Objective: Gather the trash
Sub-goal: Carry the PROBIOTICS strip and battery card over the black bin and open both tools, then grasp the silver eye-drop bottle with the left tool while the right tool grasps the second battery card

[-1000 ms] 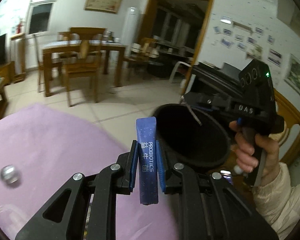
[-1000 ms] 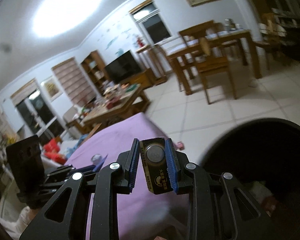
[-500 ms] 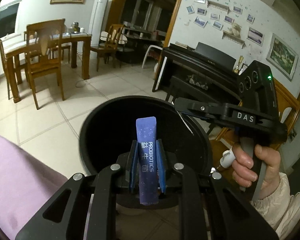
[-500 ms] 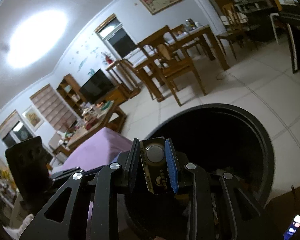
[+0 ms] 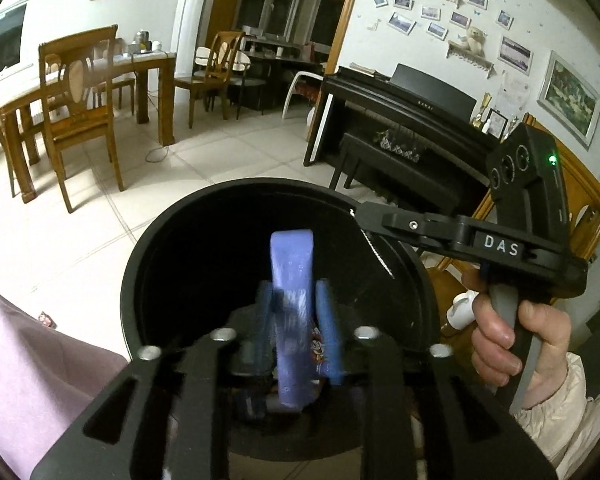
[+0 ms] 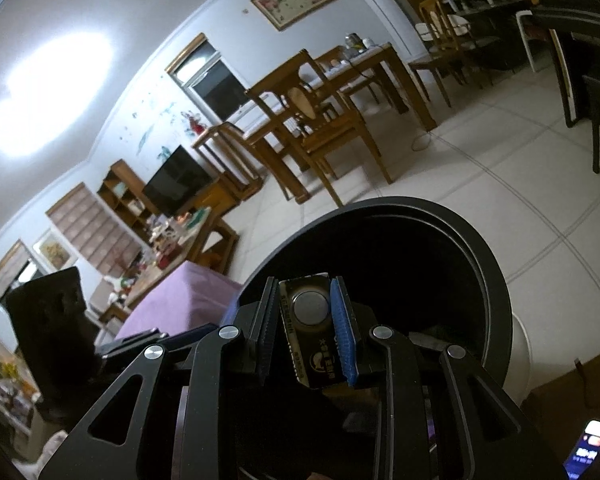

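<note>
- Blue sachet (image 5: 291, 280), light and limp, stands between the left gripper (image 5: 296, 312) pads; its jaws are opening over the black bin (image 5: 140, 280), and the blurred sachet seems to be slipping free.
- Stiff, slick battery card (image 6: 310, 332), edge-held by the right gripper (image 6: 306, 332); jaws opening, pads apparently touching.

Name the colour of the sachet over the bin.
Blue sachet, clearest in the left wrist view.
</note>
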Demonstrator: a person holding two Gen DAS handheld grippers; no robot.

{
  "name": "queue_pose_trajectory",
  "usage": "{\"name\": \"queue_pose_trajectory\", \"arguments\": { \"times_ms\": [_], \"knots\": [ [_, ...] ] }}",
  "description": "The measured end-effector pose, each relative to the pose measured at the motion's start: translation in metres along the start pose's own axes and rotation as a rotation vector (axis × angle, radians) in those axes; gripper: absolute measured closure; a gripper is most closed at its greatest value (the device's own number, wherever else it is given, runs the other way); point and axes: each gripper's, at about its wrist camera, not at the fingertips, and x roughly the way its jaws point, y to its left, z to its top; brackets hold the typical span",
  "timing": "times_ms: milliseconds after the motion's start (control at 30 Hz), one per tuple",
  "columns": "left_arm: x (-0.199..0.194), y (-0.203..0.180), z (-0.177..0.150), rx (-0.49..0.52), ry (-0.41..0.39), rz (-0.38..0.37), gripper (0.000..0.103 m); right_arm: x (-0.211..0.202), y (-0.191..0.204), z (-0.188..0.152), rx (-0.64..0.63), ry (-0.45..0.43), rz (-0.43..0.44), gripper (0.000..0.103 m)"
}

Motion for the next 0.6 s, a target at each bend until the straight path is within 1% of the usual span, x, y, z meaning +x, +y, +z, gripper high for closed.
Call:
{"name": "queue_pose_trajectory", "arguments": {
  "times_ms": [33, 67, 100, 300, 400, 500, 600],
  "knots": [
    [-0.001, -0.001, 0.000, -0.001, -0.005, 0.013, 0.043, 0.002, 0.002, -0.001, 0.002, 0.001, -0.001, 0.061],
    [-0.004, 0.000, -0.001, 0.000, -0.018, 0.027, 0.028, 0.003, 0.006, -0.001, 0.005, -0.001, -0.005, 0.051],
    [-0.011, 0.001, -0.002, 0.005, -0.039, 0.042, 0.026, 0.004, 0.012, 0.000, 0.003, -0.005, -0.010, 0.047],
    [-0.036, 0.015, -0.006, -0.011, -0.057, 0.062, 0.026, 0.019, 0.022, 0.009, -0.019, 0.006, -0.003, 0.047],
    [-0.055, 0.028, -0.013, -0.035, -0.079, 0.095, 0.026, 0.031, 0.043, 0.005, -0.053, 0.025, 0.007, 0.047],
    [-0.080, 0.050, -0.026, -0.087, -0.098, 0.148, 0.026, 0.049, 0.066, 0.003, -0.089, 0.055, 0.021, 0.047],
    [-0.111, 0.083, -0.045, -0.151, -0.110, 0.239, 0.026, 0.072, 0.097, -0.008, -0.136, 0.104, 0.045, 0.047]
  ]
}}
